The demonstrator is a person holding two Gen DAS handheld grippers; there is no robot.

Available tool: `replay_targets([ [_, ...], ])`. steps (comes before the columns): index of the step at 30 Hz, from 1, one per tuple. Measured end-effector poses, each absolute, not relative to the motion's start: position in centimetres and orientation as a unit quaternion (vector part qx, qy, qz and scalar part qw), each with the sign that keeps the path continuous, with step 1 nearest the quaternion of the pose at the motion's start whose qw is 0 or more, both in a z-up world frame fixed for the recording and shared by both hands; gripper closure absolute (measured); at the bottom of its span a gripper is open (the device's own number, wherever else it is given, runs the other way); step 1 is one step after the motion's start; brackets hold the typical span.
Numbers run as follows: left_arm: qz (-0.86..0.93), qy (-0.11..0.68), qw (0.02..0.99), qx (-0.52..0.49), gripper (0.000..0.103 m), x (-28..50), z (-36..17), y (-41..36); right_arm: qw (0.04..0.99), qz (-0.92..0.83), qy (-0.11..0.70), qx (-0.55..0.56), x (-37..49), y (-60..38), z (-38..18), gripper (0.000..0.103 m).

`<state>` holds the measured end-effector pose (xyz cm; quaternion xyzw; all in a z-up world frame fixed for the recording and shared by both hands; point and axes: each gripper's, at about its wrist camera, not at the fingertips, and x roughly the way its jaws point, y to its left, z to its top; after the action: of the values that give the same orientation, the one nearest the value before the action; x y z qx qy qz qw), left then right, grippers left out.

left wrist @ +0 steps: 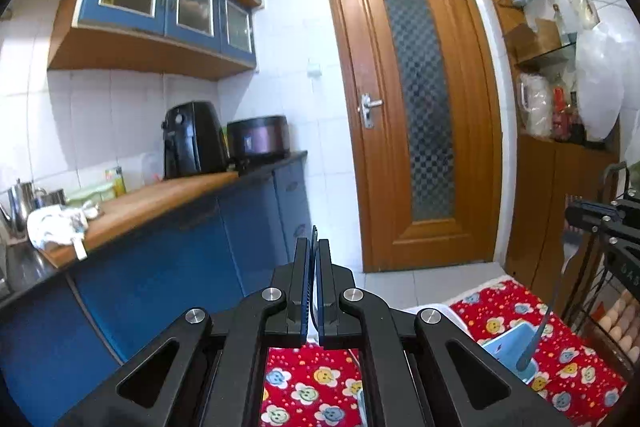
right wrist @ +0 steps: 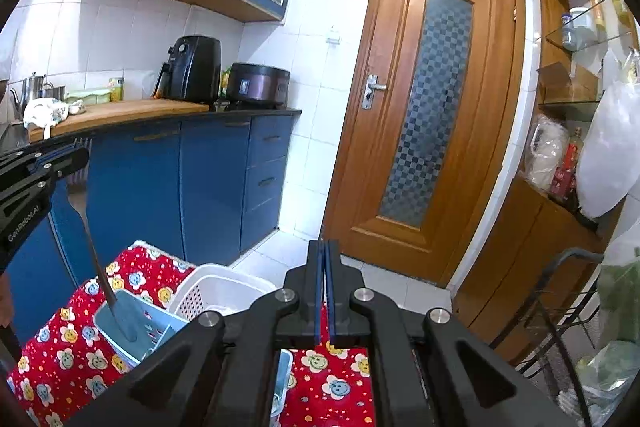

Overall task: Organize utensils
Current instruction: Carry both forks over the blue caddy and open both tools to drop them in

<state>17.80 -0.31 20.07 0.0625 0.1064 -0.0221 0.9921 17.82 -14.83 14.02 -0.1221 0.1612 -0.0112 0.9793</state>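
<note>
Both grippers point at the wooden door (left wrist: 416, 107), and each has its fingers clenched together with nothing between them: the left gripper (left wrist: 314, 247) at lower centre of its own view, the right gripper (right wrist: 325, 247) at lower centre of its own. In the right wrist view a fork (right wrist: 94, 247) stands tilted, tines up, in the pale blue utensil holder (right wrist: 132, 331) at lower left, just beside a white basket (right wrist: 216, 291). Both containers rest on the red flowered cloth (right wrist: 68, 343) covering the tabletop.
</note>
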Motion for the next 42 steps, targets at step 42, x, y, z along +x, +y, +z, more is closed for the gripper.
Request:
replay_targets([
  [42, -0.071, 0.189, 0.979, 0.041, 0.084, 18.9, 13.2, -2.3, 0.970, 0.069, 0.227, -0.046, 18.8, -15.2, 10.1, 0.077],
])
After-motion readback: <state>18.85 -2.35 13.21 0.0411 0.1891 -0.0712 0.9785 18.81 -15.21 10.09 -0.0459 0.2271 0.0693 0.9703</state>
